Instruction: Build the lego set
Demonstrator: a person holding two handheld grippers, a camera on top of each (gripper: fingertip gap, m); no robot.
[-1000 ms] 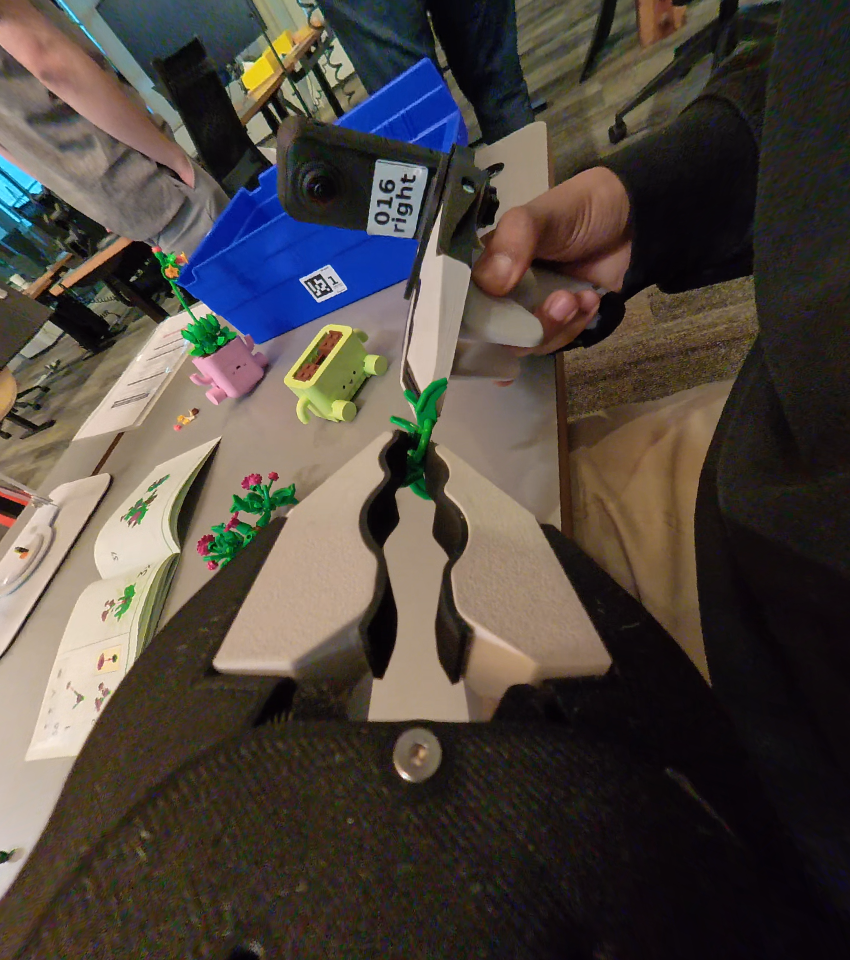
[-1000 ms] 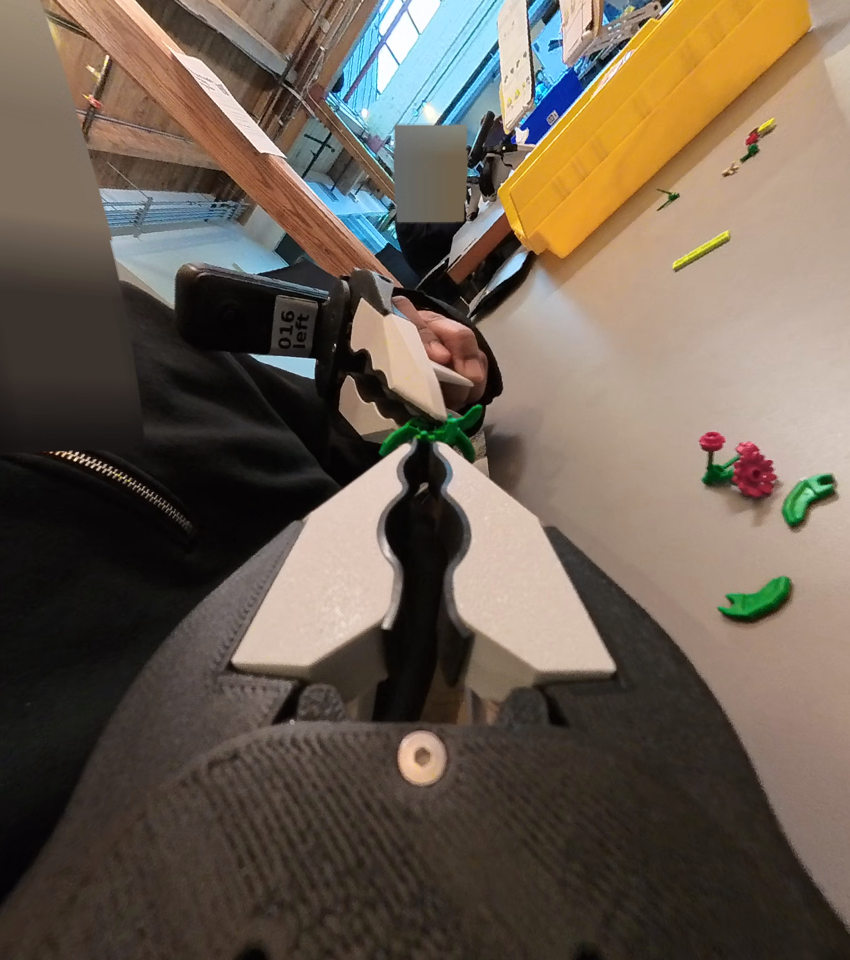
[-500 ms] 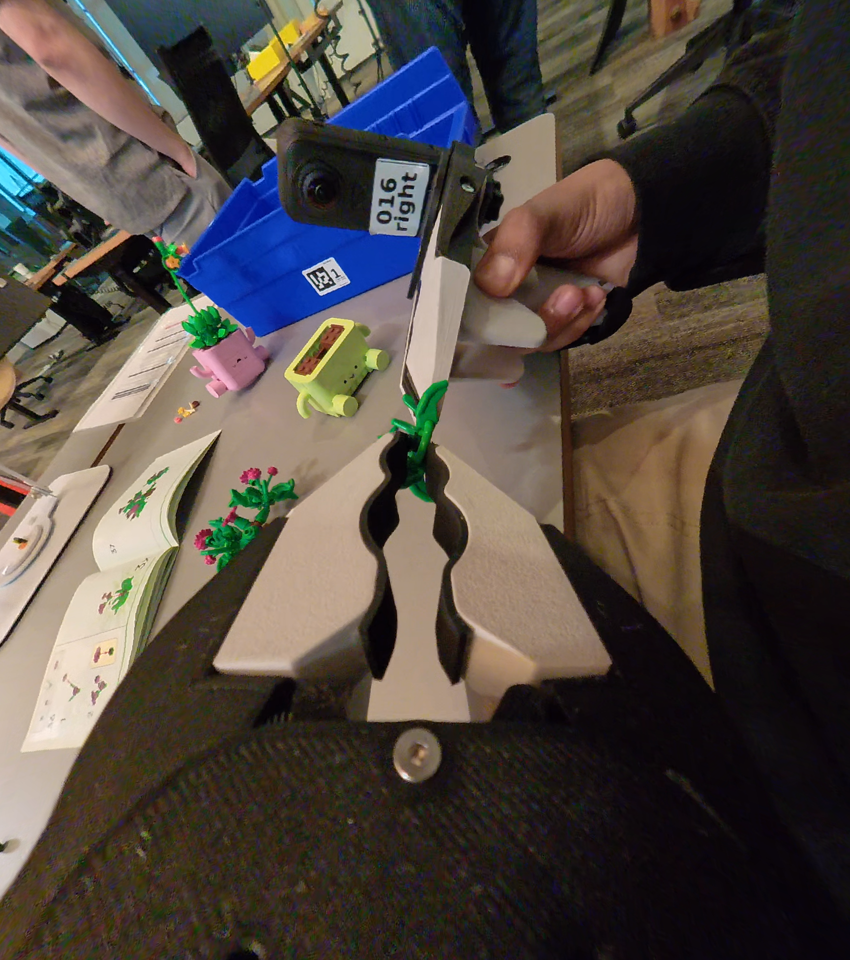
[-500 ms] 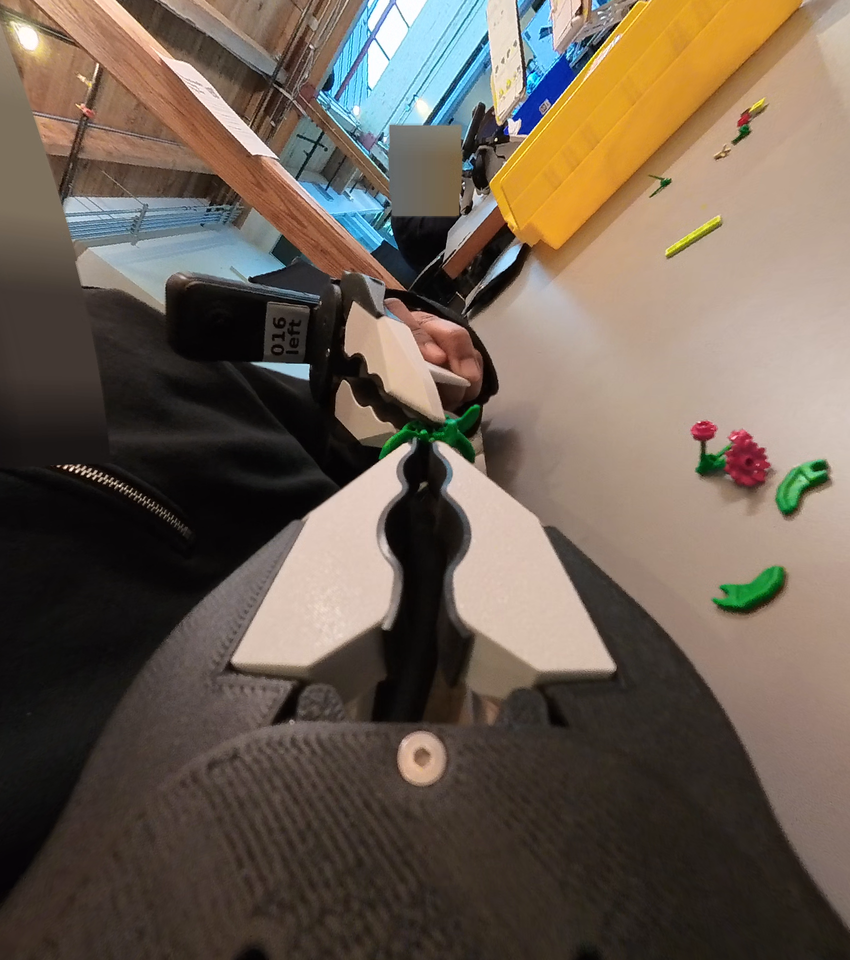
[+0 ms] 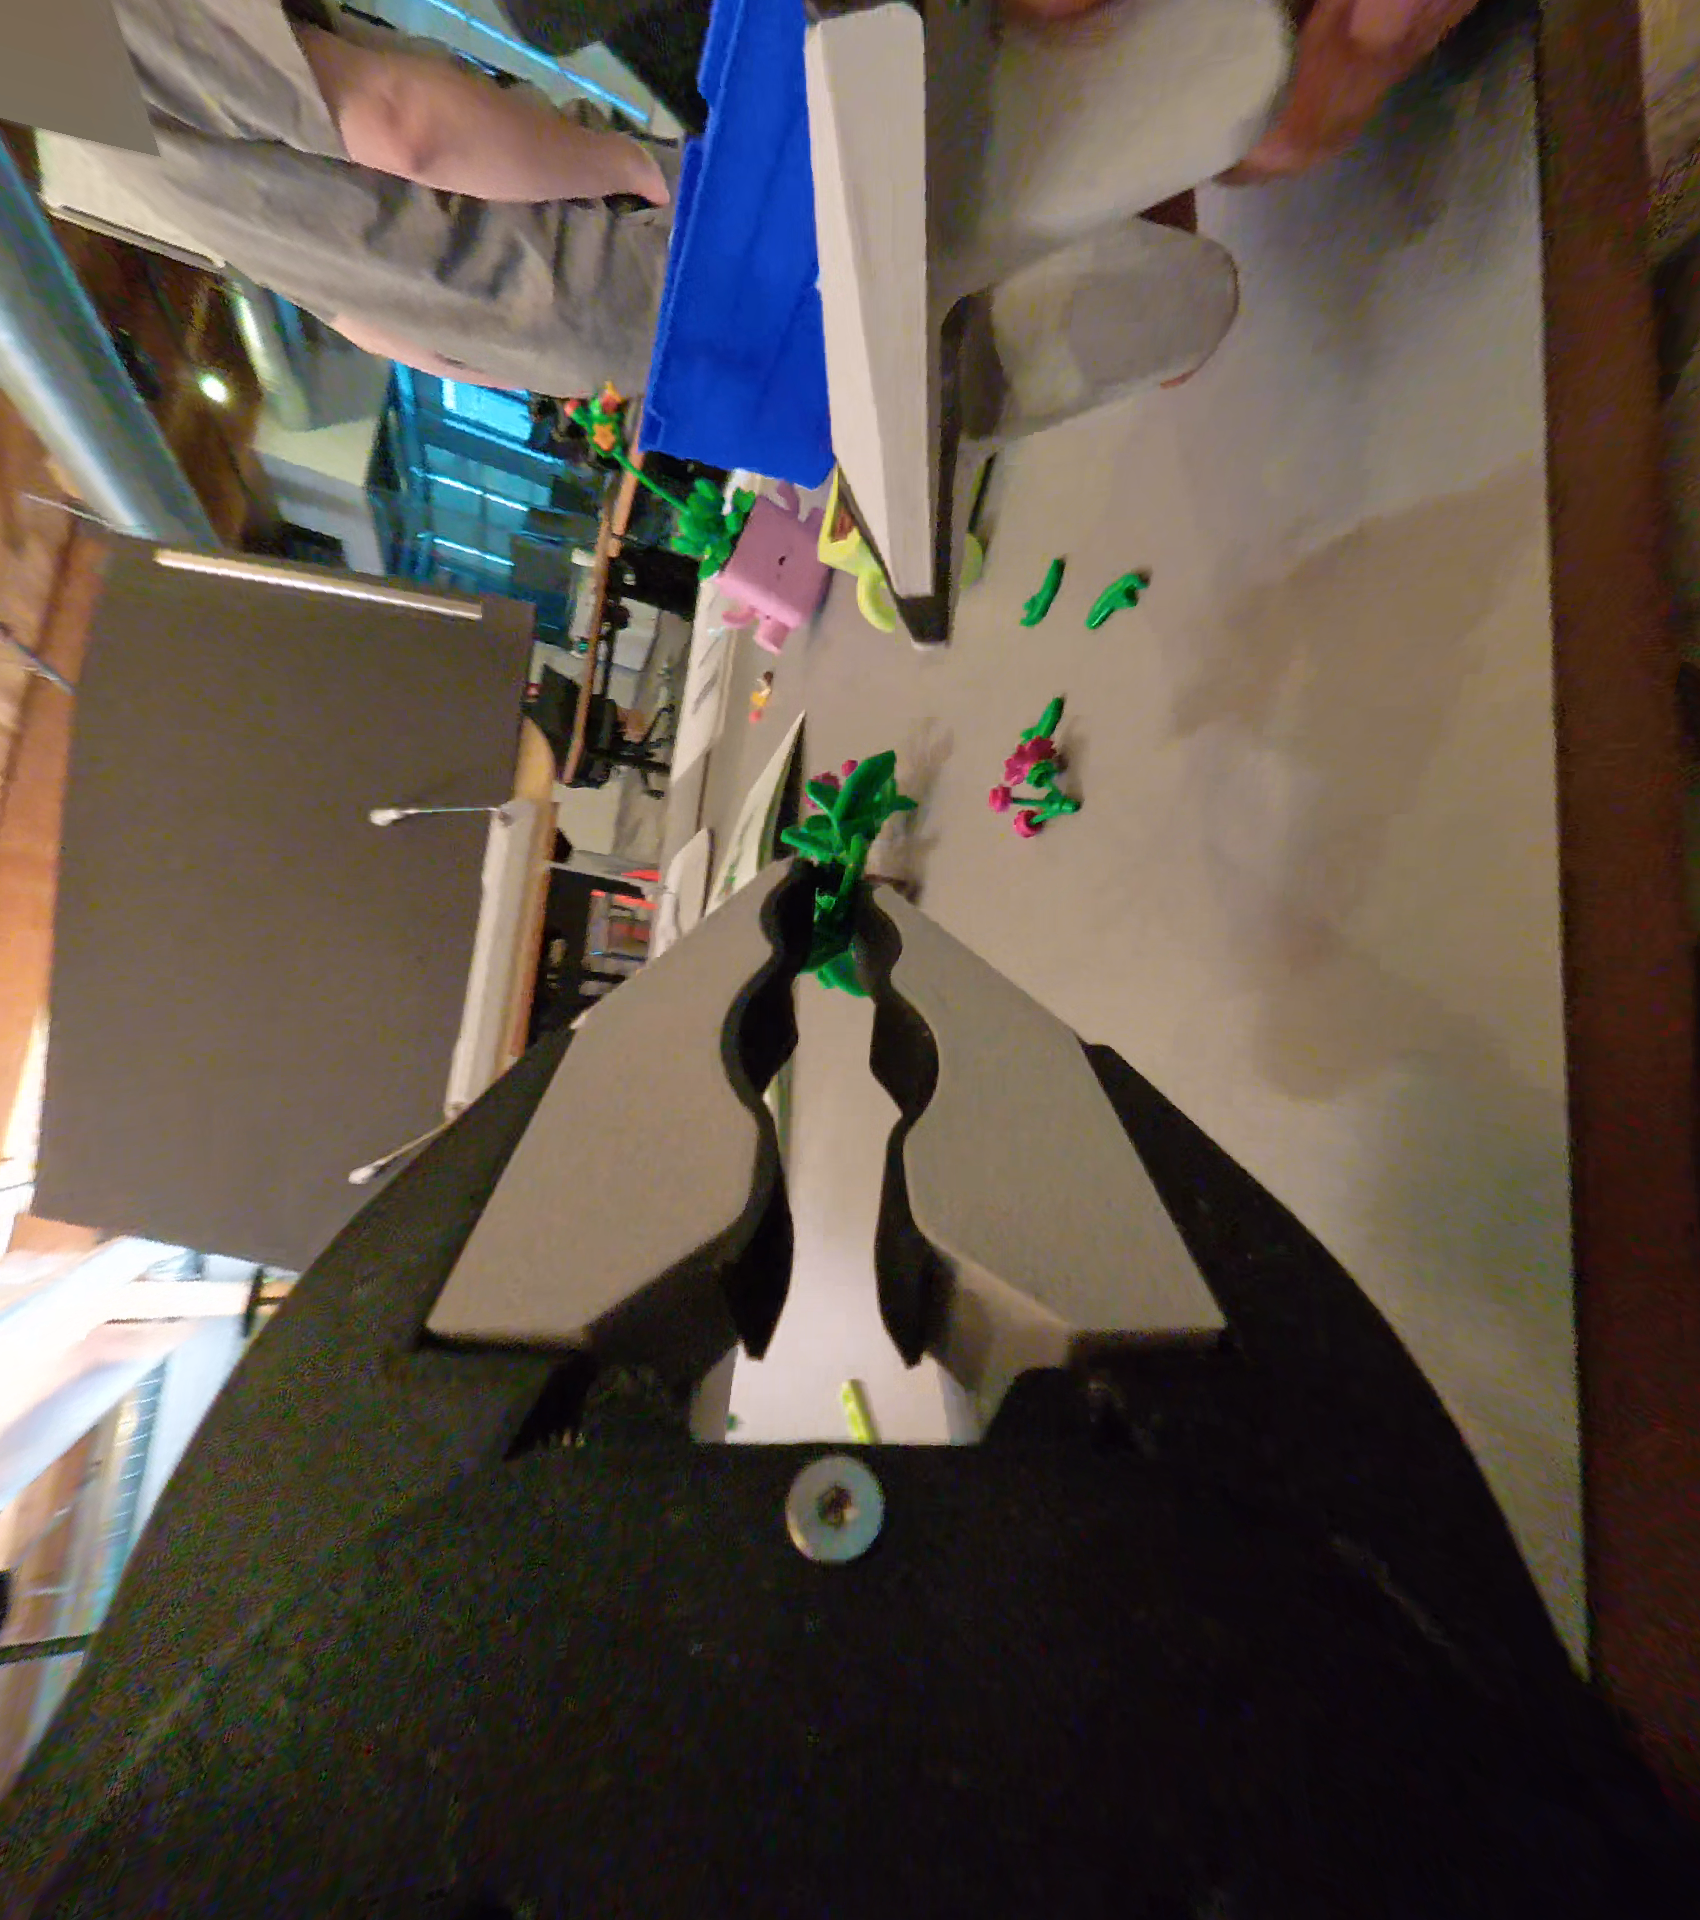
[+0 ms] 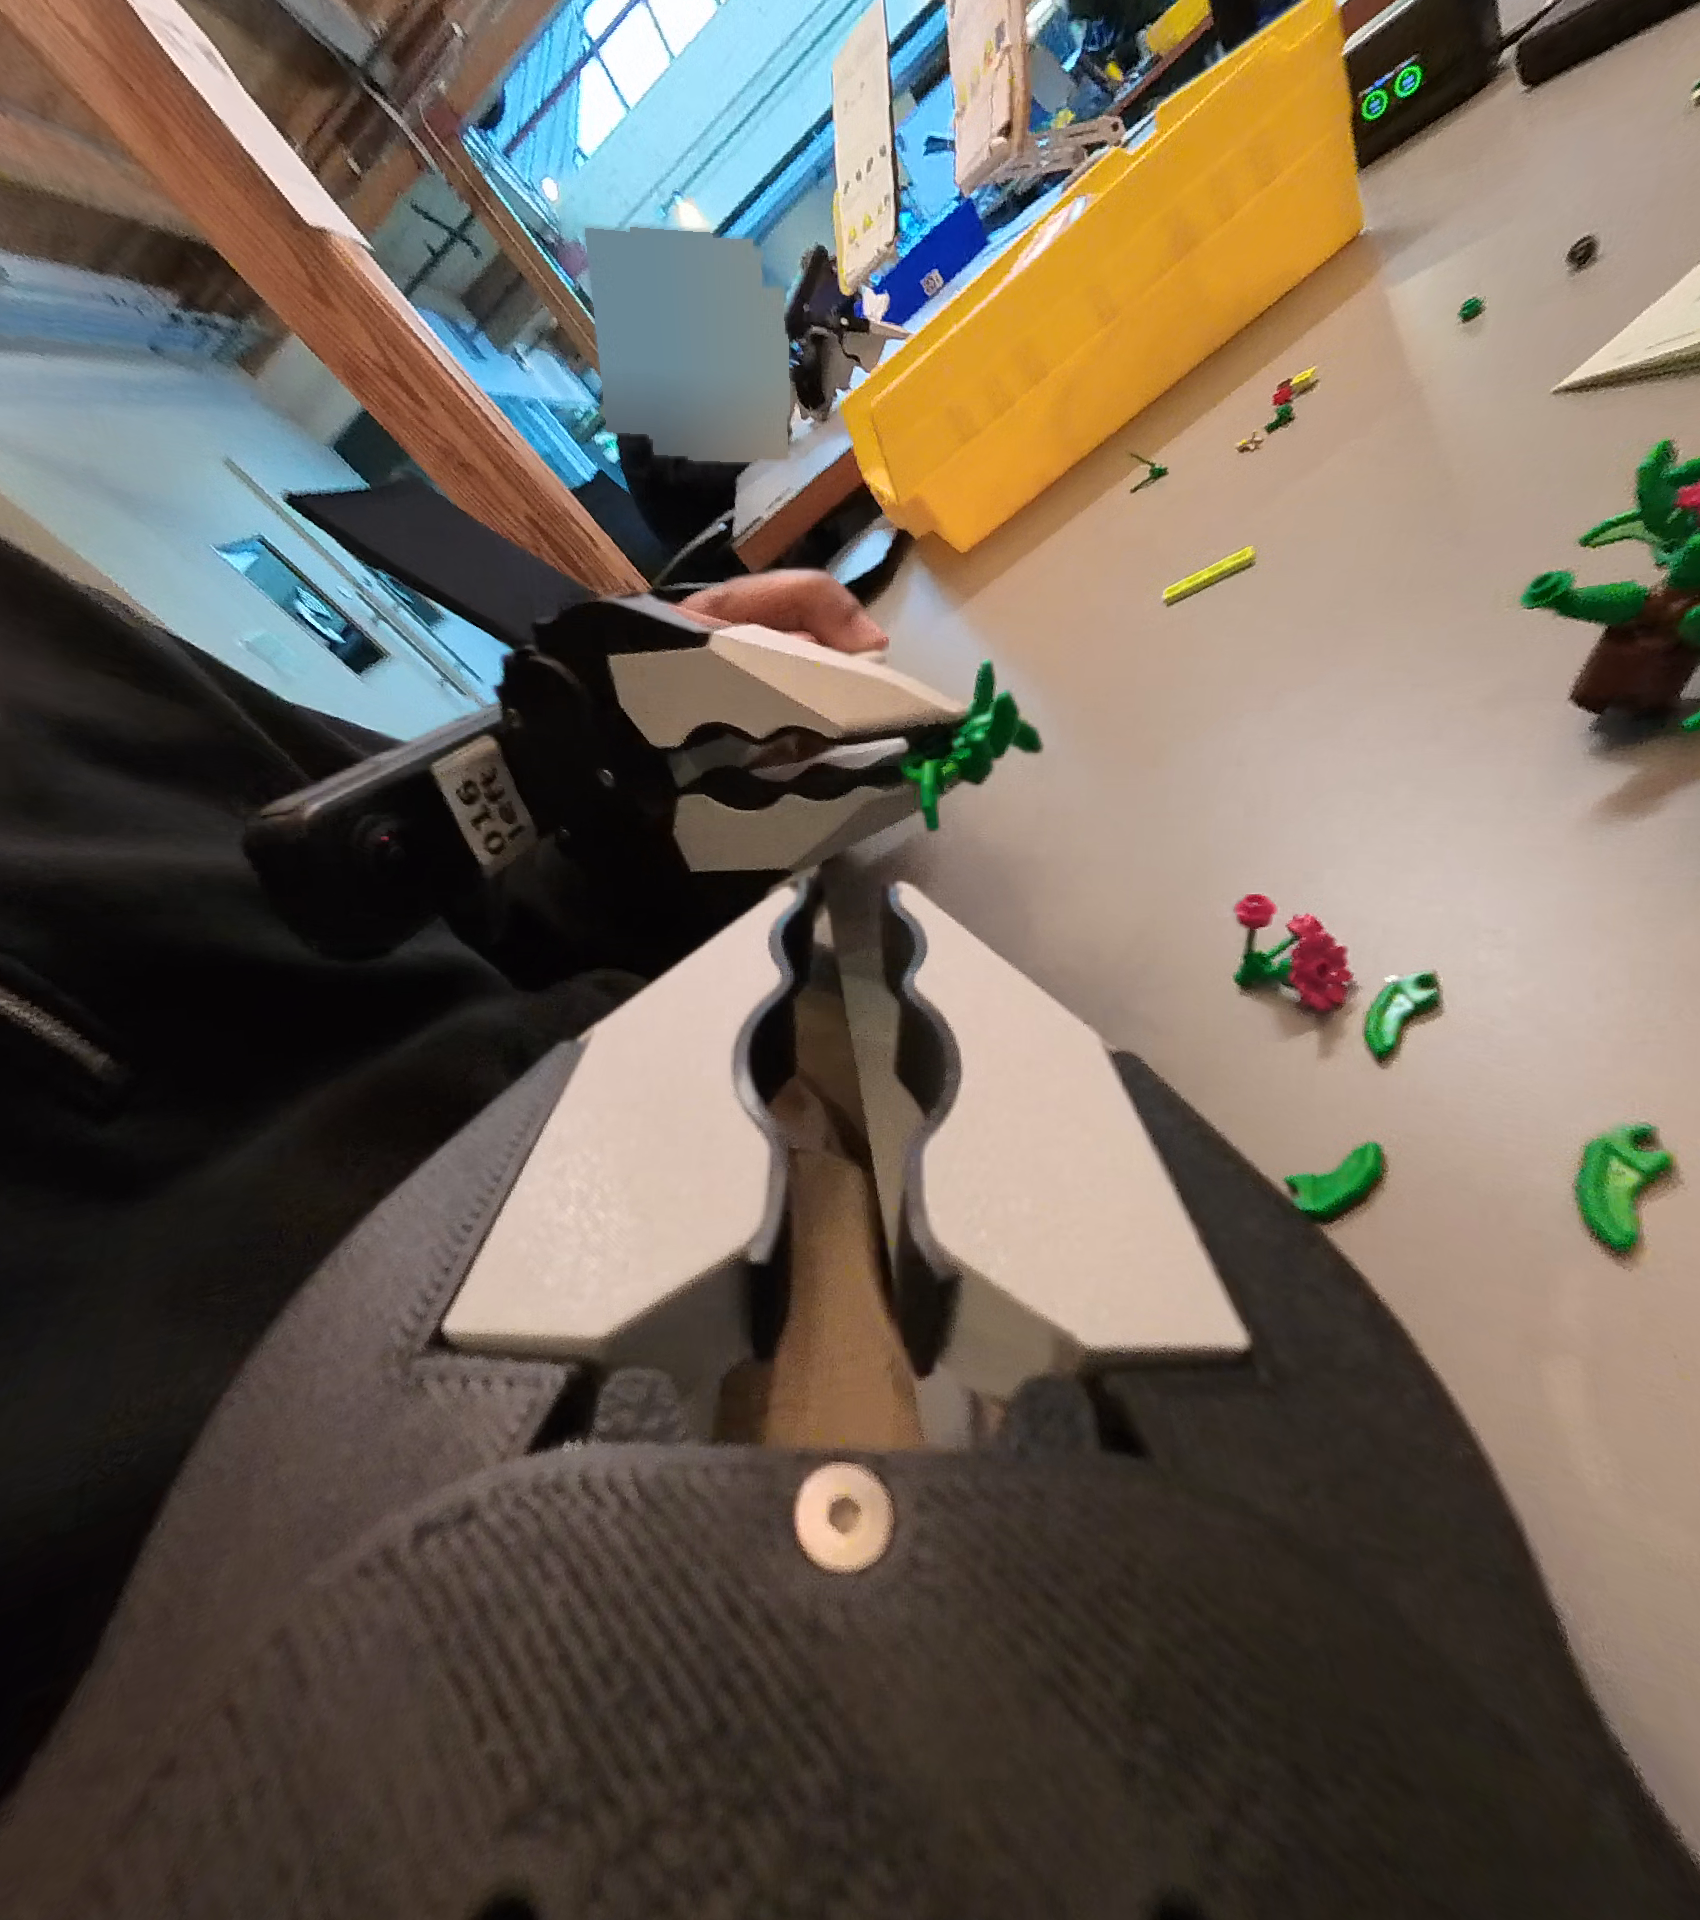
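The left gripper is pinching a green leafy stem piece clear of the table, seemingly for fitting, while the right gripper is hanging narrowly parted and empty.

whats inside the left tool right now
A green leafy lego stem is pinched between the left tool tips, leaves sticking out past them. The part of the stem between the pads is covered, so its lower end cannot be seen.

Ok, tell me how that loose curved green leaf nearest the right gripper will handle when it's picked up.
The curved green leaf is small and thin, so it is probably very light. It looks glossy and lies flat on the table, so gripper fingers may skid it rather than catch it. Its bent shape should keep it from rolling.
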